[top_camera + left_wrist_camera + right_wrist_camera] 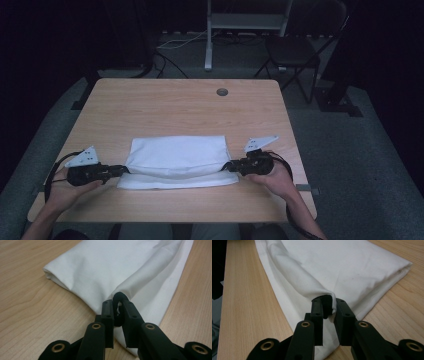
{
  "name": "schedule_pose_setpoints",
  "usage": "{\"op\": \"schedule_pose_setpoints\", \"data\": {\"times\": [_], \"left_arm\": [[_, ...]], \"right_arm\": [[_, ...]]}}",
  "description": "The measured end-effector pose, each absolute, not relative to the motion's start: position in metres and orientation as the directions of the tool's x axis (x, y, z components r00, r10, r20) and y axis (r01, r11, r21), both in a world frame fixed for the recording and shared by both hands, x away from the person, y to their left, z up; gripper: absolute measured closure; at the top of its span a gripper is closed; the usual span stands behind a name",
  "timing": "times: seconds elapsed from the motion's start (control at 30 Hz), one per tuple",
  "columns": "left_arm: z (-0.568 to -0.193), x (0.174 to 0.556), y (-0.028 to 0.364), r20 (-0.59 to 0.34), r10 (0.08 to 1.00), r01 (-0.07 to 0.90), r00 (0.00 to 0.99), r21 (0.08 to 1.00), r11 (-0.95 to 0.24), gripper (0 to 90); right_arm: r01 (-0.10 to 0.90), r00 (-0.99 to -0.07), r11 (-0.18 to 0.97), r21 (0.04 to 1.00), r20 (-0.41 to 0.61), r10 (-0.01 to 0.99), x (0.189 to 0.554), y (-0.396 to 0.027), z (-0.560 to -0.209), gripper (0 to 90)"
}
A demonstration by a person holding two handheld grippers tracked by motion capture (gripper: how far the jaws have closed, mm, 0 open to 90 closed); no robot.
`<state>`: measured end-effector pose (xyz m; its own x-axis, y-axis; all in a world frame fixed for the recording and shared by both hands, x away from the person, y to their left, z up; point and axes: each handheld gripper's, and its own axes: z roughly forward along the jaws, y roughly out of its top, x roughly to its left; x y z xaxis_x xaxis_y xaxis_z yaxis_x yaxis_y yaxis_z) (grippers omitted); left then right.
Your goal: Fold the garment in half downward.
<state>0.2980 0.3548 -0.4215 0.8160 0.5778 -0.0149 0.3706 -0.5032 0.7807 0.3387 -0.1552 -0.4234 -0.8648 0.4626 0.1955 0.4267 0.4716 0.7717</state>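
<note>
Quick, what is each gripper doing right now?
Left gripper: closed, pinching a corner of the white cloth.
Right gripper: closed, pinching the cloth's other corner.

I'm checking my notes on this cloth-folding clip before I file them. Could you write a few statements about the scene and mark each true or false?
1. The white cloth lies on the wooden table. True.
2. The left gripper has its jaws pinched on a fold of the cloth. True.
3. The right gripper hangs open above the table, clear of the cloth. False: its jaws are closed on a bunched bit of the cloth's edge.
4. The cloth is spread out flat in one layer. False: it is folded over, with a lower layer sticking out along the near edge.
5. The two grippers hold opposite ends of the cloth. True.
</note>
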Motion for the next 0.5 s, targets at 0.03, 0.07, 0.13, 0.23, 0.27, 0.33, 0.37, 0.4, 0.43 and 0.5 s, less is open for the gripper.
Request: {"op": "schedule_pose_setpoints", "data": {"times": [0.03, 0.07, 0.13, 0.23, 0.27, 0.33, 0.37, 0.4, 0.43, 0.5], "left_arm": [[-0.422, 0.298, 0.355, -0.012, 0.571, 0.367, 0.821, 0.777, -0.511, 80.2], [-0.423, 0.298, 0.355, -0.017, 0.568, 0.368, 0.823, 0.777, -0.511, 79.8], [-0.424, 0.297, 0.356, -0.020, 0.562, 0.369, 0.827, 0.774, -0.515, 79.5], [-0.425, 0.296, 0.357, -0.025, 0.549, 0.368, 0.835, 0.768, -0.524, 78.2], [-0.425, 0.295, 0.358, -0.027, 0.546, 0.369, 0.837, 0.766, -0.527, 77.5], [-0.425, 0.294, 0.360, -0.028, 0.542, 0.369, 0.840, 0.762, -0.533, 75.7], [-0.425, 0.294, 0.361, -0.031, 0.541, 0.370, 0.840, 0.763, -0.531, 74.9], [-0.425, 0.293, 0.363, -0.034, 0.544, 0.373, 0.838, 0.764, -0.527, 74.1], [-0.425, 0.292, 0.366, -0.039, 0.548, 0.377, 0.835, 0.766, -0.520, 73.0], [-0.424, 0.292, 0.370, -0.050, 0.556, 0.385, 0.830, 0.772, -0.505, 71.2]], "right_arm": [[0.424, -0.867, 0.476, 0.771, 0.193, 0.459, 0.339, -0.156, -0.423, 78.1], [0.424, -0.868, 0.480, 0.768, 0.193, 0.457, 0.338, -0.156, -0.423, 77.6], [0.426, -0.869, 0.485, 0.764, 0.197, 0.454, 0.338, -0.156, -0.423, 77.2], [0.428, -0.871, 0.504, 0.750, 0.194, 0.450, 0.336, -0.157, -0.425, 76.4], [0.428, -0.873, 0.512, 0.745, 0.193, 0.448, 0.336, -0.158, -0.425, 75.9], [0.426, -0.876, 0.521, 0.740, 0.192, 0.443, 0.335, -0.158, -0.426, 74.9], [0.422, -0.880, 0.530, 0.736, 0.191, 0.435, 0.335, -0.159, -0.426, 74.1], [0.416, -0.883, 0.538, 0.733, 0.185, 0.431, 0.334, -0.160, -0.426, 73.3], [0.414, -0.886, 0.550, 0.725, 0.183, 0.426, 0.334, -0.161, -0.426, 72.2], [0.414, -0.889, 0.557, 0.720, 0.187, 0.418, 0.333, -0.163, -0.424, 70.1]]}}
